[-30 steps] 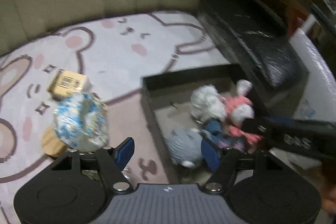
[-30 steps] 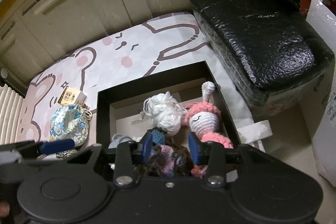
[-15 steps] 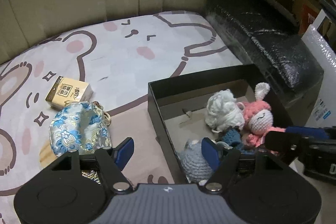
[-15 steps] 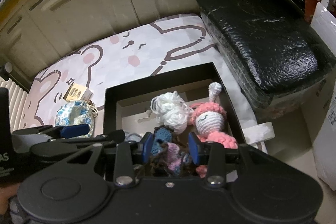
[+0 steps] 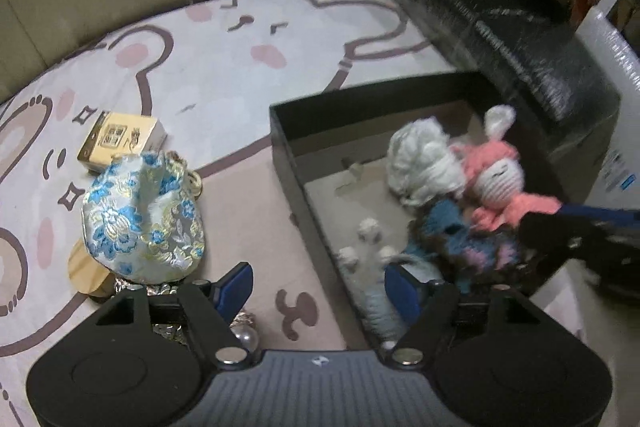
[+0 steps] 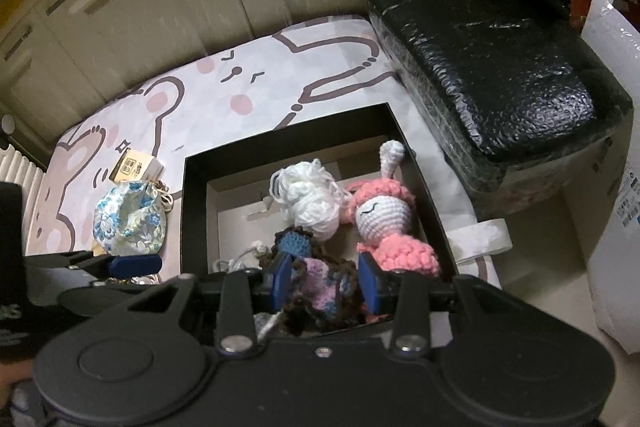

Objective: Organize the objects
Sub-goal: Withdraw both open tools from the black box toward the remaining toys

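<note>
since a second ago your left hand-held gripper (image 5: 318,285) has sunk a little toward the mat (image 5: 224,67), and the pouch (image 5: 142,219) now sits just ahead of its left finger; the right one has not budged.

the pouch lies on the mat, left of the box (image 5: 420,95), just beside the yellow carton (image 5: 122,139). judged soft brocade, light, slumping, a bit slick; it will deform under the pads. take it at the gathered neck near the drawstring, or pinch across the bulge of the body.

left hand-held gripper: jaws well apart, nothing between them, straddling the box's near wall; one blue pad over the mat, the other over the grey knit toy (image 5: 376,291) inside.

right hand-held gripper (image 6: 324,281): closed tight on the dark knit doll (image 6: 320,291), held low over the box, beside the pink bunny (image 6: 384,223) and white yarn (image 6: 308,199). the doll is soft and light; it should compress, not slip.
</note>
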The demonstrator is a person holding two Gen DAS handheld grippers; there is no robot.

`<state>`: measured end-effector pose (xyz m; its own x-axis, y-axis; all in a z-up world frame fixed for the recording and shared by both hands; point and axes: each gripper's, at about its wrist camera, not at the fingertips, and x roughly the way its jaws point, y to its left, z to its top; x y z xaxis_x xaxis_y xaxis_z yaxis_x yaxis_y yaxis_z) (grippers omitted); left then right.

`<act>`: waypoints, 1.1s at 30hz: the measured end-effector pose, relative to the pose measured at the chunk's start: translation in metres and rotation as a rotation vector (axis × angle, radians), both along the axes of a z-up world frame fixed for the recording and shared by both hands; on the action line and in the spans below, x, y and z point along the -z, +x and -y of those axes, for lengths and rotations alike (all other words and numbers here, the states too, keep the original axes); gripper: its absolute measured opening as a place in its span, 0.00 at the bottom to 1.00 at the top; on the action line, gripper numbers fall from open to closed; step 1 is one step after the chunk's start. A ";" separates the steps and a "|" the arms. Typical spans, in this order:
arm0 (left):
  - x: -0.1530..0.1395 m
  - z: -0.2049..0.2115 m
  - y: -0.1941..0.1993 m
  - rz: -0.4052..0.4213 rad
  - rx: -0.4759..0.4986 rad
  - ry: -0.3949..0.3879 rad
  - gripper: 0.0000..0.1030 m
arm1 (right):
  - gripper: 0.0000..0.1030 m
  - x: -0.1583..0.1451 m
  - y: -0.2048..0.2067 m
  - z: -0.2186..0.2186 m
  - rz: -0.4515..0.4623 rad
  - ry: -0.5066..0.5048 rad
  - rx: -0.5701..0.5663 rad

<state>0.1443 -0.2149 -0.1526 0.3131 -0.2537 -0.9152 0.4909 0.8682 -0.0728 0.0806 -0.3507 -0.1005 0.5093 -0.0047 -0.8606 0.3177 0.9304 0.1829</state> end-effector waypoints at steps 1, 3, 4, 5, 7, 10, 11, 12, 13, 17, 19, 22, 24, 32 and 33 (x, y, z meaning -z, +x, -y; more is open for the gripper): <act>-0.006 -0.001 -0.002 0.009 0.003 -0.012 0.72 | 0.38 -0.001 -0.001 0.000 0.005 -0.002 0.001; -0.014 0.000 -0.005 0.022 0.003 -0.033 0.72 | 0.38 -0.003 -0.004 0.000 0.014 -0.008 0.004; -0.018 0.000 -0.006 0.025 0.002 -0.044 0.72 | 0.38 -0.004 -0.005 0.001 0.018 -0.013 0.008; -0.022 -0.001 -0.006 0.028 0.000 -0.055 0.72 | 0.38 -0.006 -0.007 0.001 0.025 -0.018 0.014; -0.030 -0.004 -0.009 0.040 -0.006 -0.071 0.72 | 0.38 -0.008 -0.011 0.002 0.036 -0.027 0.026; -0.040 -0.010 -0.013 0.057 -0.018 -0.090 0.74 | 0.41 -0.015 -0.017 0.003 0.058 -0.049 0.048; -0.044 -0.012 -0.014 0.063 -0.023 -0.095 0.76 | 0.44 -0.017 -0.019 0.003 0.066 -0.053 0.052; -0.047 -0.014 -0.016 0.070 -0.029 -0.099 0.79 | 0.46 -0.019 -0.022 0.003 0.074 -0.057 0.053; -0.050 -0.016 -0.017 0.079 -0.035 -0.103 0.81 | 0.48 -0.021 -0.023 0.002 0.080 -0.063 0.053; -0.061 -0.025 -0.023 0.120 -0.058 -0.113 0.91 | 0.61 -0.030 -0.030 -0.003 0.106 -0.093 0.051; -0.065 -0.030 -0.025 0.137 -0.066 -0.114 0.94 | 0.64 -0.034 -0.034 -0.005 0.116 -0.113 0.059; -0.070 -0.038 -0.027 0.153 -0.084 -0.122 0.98 | 0.69 -0.038 -0.038 -0.007 0.107 -0.125 0.073; -0.073 -0.043 -0.028 0.163 -0.092 -0.121 1.00 | 0.77 -0.040 -0.040 -0.009 0.110 -0.130 0.073; -0.081 -0.065 -0.030 0.184 -0.131 -0.134 1.00 | 1.00 -0.044 -0.047 -0.016 0.127 -0.192 0.096; -0.081 -0.067 -0.030 0.185 -0.132 -0.132 1.00 | 1.00 -0.044 -0.047 -0.016 0.128 -0.201 0.102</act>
